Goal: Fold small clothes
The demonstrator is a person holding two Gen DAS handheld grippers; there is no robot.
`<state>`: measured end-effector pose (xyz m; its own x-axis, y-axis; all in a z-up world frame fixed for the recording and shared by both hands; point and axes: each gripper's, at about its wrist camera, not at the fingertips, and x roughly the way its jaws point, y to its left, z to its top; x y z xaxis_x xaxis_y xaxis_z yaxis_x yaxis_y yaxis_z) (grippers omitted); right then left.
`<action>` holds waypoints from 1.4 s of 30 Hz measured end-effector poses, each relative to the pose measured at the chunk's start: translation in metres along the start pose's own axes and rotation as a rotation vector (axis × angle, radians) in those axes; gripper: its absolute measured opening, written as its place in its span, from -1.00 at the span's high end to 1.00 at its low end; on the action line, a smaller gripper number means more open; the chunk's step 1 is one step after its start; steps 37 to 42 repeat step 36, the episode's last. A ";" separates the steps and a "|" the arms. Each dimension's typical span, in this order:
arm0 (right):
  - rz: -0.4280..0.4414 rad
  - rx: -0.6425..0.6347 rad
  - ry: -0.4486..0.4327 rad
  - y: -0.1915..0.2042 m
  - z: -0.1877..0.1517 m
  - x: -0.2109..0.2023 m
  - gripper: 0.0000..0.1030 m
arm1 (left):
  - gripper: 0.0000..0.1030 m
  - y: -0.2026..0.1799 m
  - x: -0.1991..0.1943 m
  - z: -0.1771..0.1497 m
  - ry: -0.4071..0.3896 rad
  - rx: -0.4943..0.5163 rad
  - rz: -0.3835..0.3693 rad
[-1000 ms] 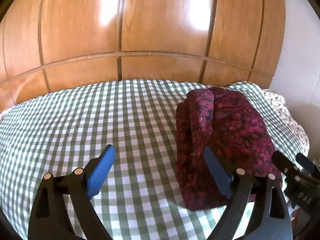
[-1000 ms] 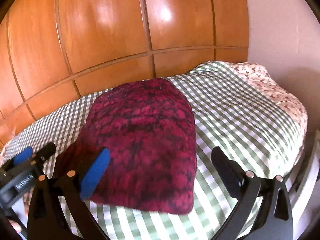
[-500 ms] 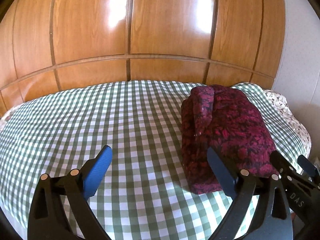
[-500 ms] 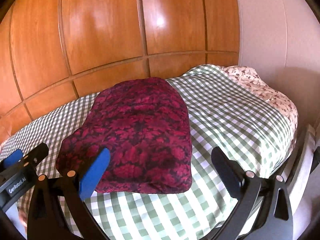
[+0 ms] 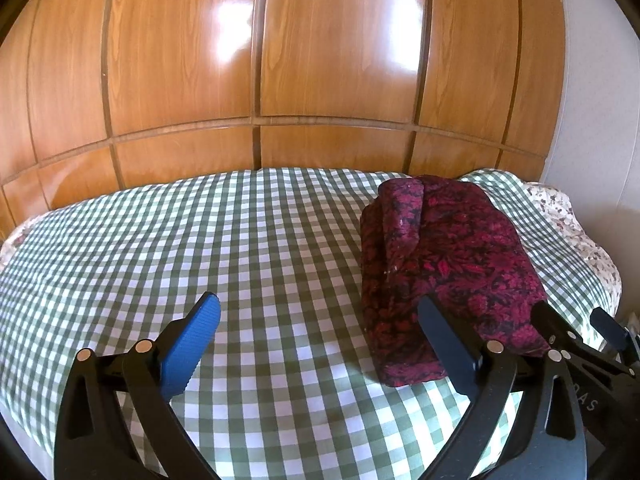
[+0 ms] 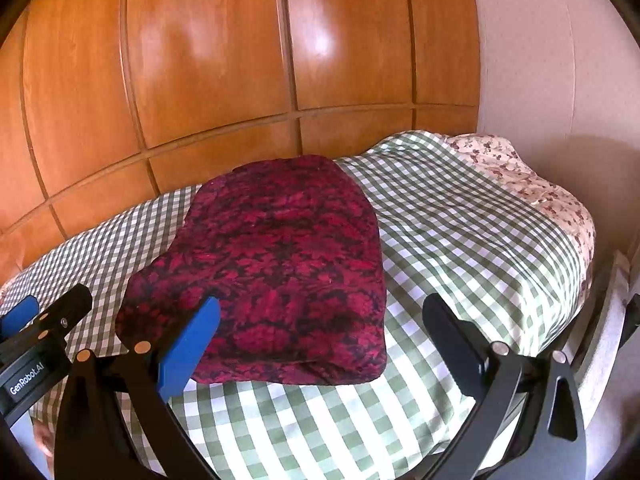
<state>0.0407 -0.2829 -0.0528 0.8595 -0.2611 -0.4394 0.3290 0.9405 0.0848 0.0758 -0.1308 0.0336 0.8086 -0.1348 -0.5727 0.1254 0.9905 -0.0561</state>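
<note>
A folded dark red patterned garment lies flat on the green checked bedcover, right of centre in the left wrist view. My left gripper hovers short of the garment's near left corner; its jaws are opening and nothing is between them. In the right wrist view the garment lies just beyond my right gripper, which is open and holds nothing. Its blue left finger overlaps the garment's near edge in the picture. Each gripper shows at the other view's edge.
Glossy wooden wardrobe panels rise right behind the bed. A pale wall stands at the right. A floral sheet shows at the bed's right end, beyond the checked cover. The bed's near edge lies under both grippers.
Both grippers have drawn back a little from the garment, which now sits farther off and lies still. The left jaws stand slightly wider.
</note>
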 end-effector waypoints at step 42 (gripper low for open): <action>0.027 0.016 -0.032 -0.015 0.015 0.002 -0.96 | -0.92 0.007 0.008 -0.006 0.030 -0.012 0.024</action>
